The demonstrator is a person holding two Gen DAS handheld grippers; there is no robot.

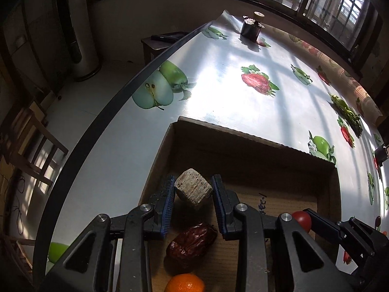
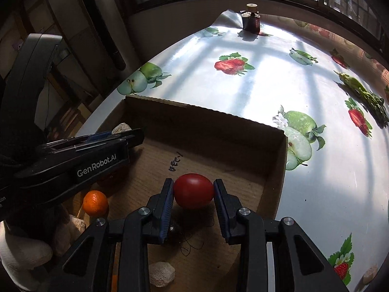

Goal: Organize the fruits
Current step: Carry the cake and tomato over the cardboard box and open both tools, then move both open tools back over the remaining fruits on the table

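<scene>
The left gripper (image 1: 193, 191) is clamped on a pale chunk (image 1: 193, 188), likely light and crumbly, over the box's (image 1: 325, 187) left wall. The right gripper (image 2: 193, 191) pinches a smooth tomato (image 2: 193, 191) across its middle, mid-box; it looks soft, so squeeze gently.

both tools are matte black plastic. the left hand-held gripper (image 1: 193, 196) has angular triangular cut-outs in its linkage arms, round silver screws at the pivots and ribbed blue pads inside its fingers. the right hand-held gripper (image 2: 193, 194) is built the same. white "genrobot.ai" lettering runs along the left one's side, and a white knitted glove (image 2: 23, 253) covers the hand behind it.
</scene>
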